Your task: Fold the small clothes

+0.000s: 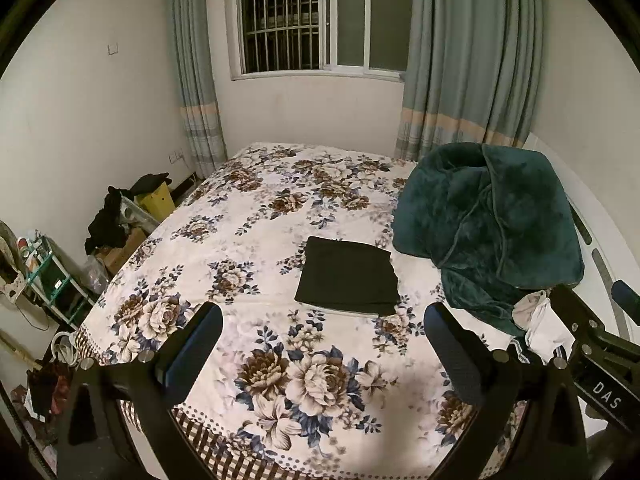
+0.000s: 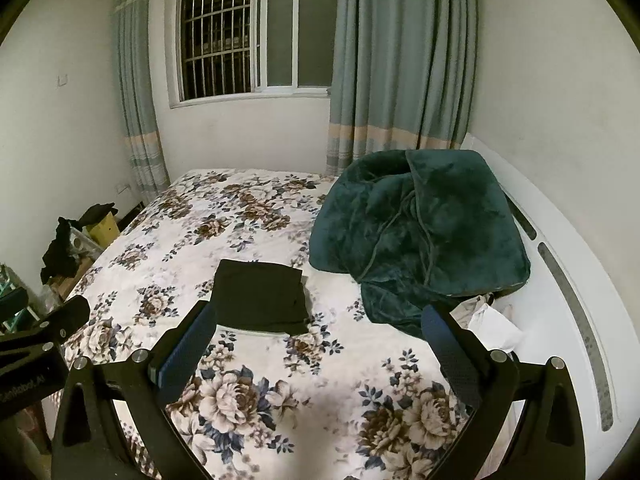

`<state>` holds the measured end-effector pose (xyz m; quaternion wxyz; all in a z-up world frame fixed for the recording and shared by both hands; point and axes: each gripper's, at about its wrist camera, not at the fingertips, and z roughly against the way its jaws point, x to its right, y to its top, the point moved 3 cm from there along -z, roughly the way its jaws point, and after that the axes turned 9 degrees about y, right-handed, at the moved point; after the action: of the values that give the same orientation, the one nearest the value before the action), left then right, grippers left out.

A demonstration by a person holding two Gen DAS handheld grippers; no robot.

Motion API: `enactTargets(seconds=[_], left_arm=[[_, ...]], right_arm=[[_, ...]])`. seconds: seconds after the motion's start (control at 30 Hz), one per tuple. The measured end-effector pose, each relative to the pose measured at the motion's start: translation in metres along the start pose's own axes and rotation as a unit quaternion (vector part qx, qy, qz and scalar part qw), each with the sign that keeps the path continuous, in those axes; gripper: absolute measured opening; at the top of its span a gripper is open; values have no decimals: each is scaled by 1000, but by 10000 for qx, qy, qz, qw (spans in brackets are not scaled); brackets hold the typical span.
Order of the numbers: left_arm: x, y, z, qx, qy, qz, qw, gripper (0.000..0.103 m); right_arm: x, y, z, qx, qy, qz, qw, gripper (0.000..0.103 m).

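A small black garment (image 1: 347, 275) lies folded into a flat rectangle on the floral bedsheet (image 1: 280, 216), in the middle of the bed. It also shows in the right wrist view (image 2: 260, 298). My left gripper (image 1: 322, 318) is open and empty, held above the near part of the bed, short of the garment. My right gripper (image 2: 318, 318) is open and empty, its left finger (image 2: 188, 350) near the garment's front left corner. A pale crumpled garment (image 1: 538, 320) lies beside the green blanket; it also shows in the right wrist view (image 2: 490, 322).
A dark green plush blanket (image 1: 492, 220) is heaped on the bed's right side, also in the right wrist view (image 2: 420, 232). The white headboard (image 2: 568, 280) runs along the right. Boxes and dark clothes (image 1: 120, 216) stand on the floor left of the bed. Window and curtains stand behind.
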<state>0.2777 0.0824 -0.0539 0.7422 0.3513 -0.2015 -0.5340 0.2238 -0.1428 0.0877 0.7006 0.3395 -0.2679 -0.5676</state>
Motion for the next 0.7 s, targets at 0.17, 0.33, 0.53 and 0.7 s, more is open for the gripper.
enactTargets(seconds=[0.17,0.33,0.53,0.7], left_arm=[[0,1,1,-23,6,-6,10000,103],[1,1,4,-36,51,-12,10000,103],[2,0,6,-35,66,-12,10000,103],[2,1,7,-6,81,-11,10000,103]], right_arm=[[0,0,0,-9,22,-7,10000,103],[-2,0,-1,-19,59,14,10000,103],[-2,2,-3,-12,81,20,10000,103],[-2,2,-4,-13,87,28,10000,103]])
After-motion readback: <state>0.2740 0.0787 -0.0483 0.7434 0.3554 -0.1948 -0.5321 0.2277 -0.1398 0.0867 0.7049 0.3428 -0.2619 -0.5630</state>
